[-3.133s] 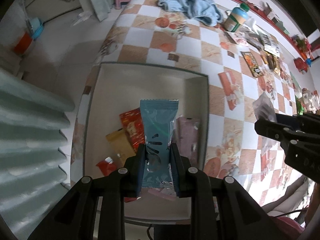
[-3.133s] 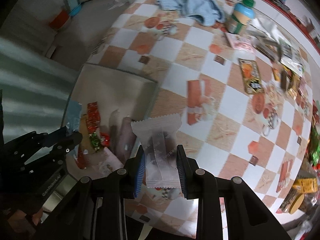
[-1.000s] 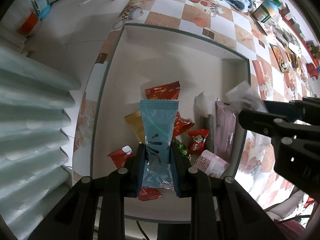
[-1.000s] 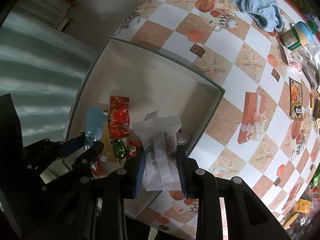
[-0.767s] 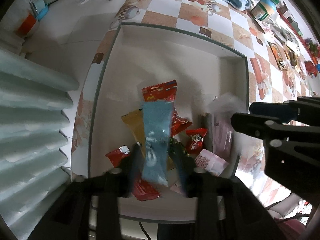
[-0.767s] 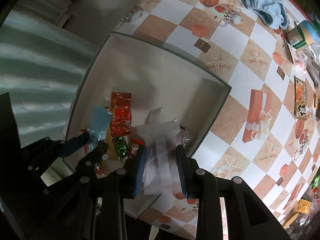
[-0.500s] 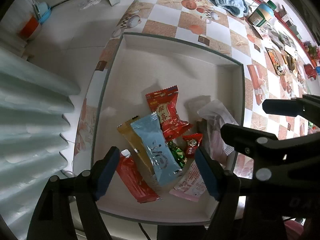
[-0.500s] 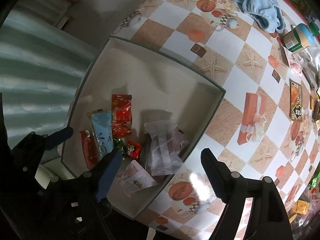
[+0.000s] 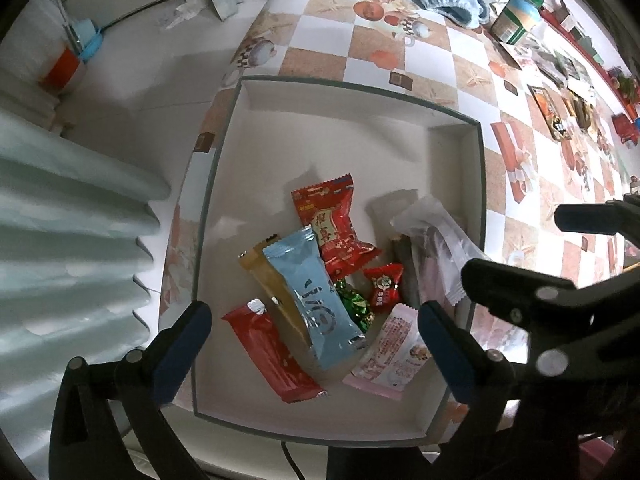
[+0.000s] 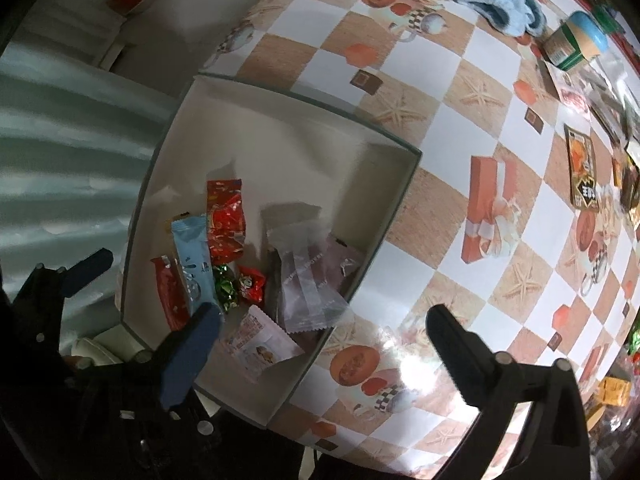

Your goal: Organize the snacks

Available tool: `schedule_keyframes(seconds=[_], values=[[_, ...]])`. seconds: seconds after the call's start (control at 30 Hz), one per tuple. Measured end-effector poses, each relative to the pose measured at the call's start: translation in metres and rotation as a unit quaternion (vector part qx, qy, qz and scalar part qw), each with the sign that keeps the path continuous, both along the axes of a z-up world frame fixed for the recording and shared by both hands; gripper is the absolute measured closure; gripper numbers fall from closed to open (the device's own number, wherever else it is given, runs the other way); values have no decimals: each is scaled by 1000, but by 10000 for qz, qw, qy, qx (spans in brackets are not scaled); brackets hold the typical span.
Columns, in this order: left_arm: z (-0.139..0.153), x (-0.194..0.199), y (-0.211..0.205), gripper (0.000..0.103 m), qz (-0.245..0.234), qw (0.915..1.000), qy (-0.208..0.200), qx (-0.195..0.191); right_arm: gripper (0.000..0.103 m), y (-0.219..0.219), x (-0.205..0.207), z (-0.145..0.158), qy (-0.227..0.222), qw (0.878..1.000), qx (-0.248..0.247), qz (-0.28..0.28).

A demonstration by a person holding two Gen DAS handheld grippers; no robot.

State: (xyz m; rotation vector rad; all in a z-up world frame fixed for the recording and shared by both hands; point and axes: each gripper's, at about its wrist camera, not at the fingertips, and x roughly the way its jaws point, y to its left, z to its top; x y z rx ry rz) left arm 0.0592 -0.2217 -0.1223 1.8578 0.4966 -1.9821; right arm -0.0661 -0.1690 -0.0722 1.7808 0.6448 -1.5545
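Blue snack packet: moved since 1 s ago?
Yes. The blue snack packet left the left gripper, now open, and lies in the box across the yellow packet.

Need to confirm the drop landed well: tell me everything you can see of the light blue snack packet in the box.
The light blue snack packet is a glossy, oblong foil wrapper with crimped ends and dark lettering. It lies flat and diagonal in the white box, overlapping the tan bar and touching the green candy. No claw touches it.

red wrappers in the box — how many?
3: a big red pack mid-box, a long red bar at the near-left, a small red candy beside the green candy. More may hide underneath.
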Motion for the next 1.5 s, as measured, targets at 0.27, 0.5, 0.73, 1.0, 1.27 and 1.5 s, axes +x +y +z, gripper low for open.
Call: schedule_keyframes(seconds=[0.27, 0.5, 0.73, 1.0, 1.27, 1.5], values=[[7, -2, 7, 0, -71, 9999, 57, -144, 0, 17, -5, 1, -41, 9998, -12, -175], [8, -5, 12, 0, -110, 9999, 5, -48, 0, 23, -1, 6, -46, 9996, -55, -284], [11, -8, 16, 0, -143, 9999, -19, -47, 0, 31, -2, 11, -28, 9992, -122, -367], [15, -9, 18, 0, -148, 9998, -45, -79, 0, 31, -1, 19, 45, 9992, -203, -343], [19, -5, 17, 0, -93, 9999, -84, -102, 0, 24, 5, 25, 101, 9994, -269, -183], [22, 0, 12, 0, -5, 9999, -126, -107, 0, 17, 11, 29, 184, 9992, -343, -5]])
